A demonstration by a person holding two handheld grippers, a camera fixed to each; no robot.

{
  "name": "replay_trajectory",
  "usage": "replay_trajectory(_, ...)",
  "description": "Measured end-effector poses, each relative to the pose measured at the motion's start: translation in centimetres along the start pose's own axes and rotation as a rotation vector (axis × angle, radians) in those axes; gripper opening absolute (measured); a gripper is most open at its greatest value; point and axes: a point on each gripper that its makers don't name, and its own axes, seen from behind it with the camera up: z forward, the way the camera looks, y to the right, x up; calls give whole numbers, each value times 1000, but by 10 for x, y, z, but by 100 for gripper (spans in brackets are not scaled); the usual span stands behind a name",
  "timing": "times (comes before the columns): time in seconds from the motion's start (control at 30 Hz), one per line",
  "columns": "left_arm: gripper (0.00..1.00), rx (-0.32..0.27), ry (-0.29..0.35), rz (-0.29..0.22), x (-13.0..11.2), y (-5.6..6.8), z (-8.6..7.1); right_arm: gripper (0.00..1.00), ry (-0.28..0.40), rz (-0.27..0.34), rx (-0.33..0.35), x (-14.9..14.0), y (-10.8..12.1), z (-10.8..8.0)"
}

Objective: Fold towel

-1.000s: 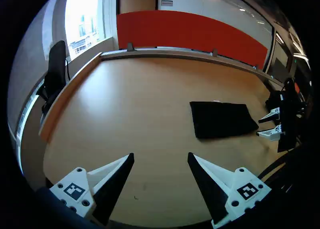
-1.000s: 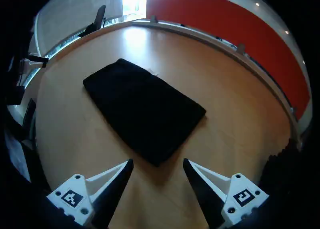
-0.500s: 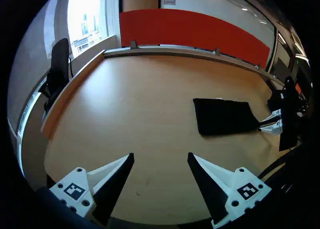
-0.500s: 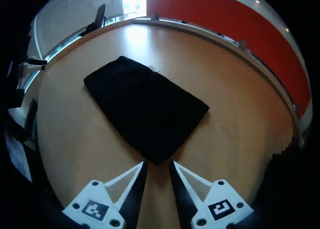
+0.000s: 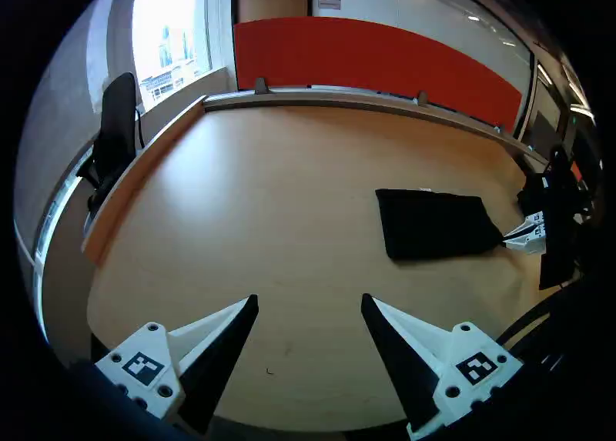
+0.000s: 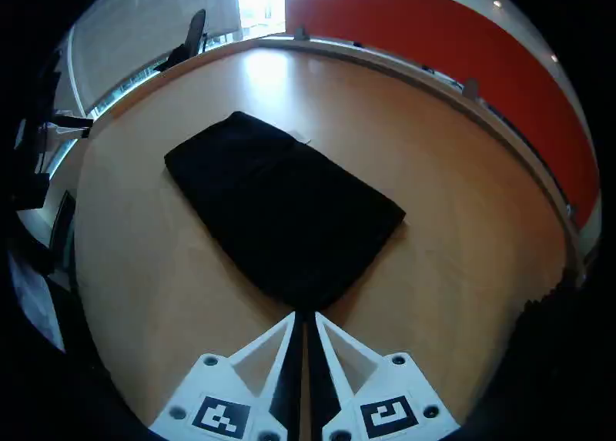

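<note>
A black towel (image 6: 285, 210) lies folded flat on the wooden table (image 6: 431, 233), one corner pointing at my right gripper (image 6: 304, 315). That gripper is shut, its white fingers pinching the towel's near corner. In the left gripper view the same towel (image 5: 431, 222) lies at the right of the table, and the right gripper (image 5: 510, 241) grips its right-hand corner. My left gripper (image 5: 308, 299) stands open over bare wood (image 5: 269, 210), well to the left of the towel, with nothing between its fingers.
A red partition (image 5: 377, 56) runs along the table's far edge. A black office chair (image 5: 115, 137) stands beyond the left edge, by a bright window (image 5: 165, 41). Dark equipment (image 5: 558, 210) sits behind the right gripper.
The right gripper has gone from open to shut, closing on the towel's near corner. The left gripper has stayed open and almost still.
</note>
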Motion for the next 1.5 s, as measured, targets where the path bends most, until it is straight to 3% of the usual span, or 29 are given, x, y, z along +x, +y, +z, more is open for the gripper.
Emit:
replay_trajectory(0.23, 99, 0, 1, -4, 1, 0, 1, 9, 37, -33, -21, 22, 3, -9)
replay_trajectory(0.87, 99, -5, 17, -8, 12, 3, 4, 8, 200, -192, -32, 130, -4, -36)
replay_trajectory(1.5, 99, 1, 31, -46, 14, -5, -2, 7, 217, -308, 27, 169, -36, -25)
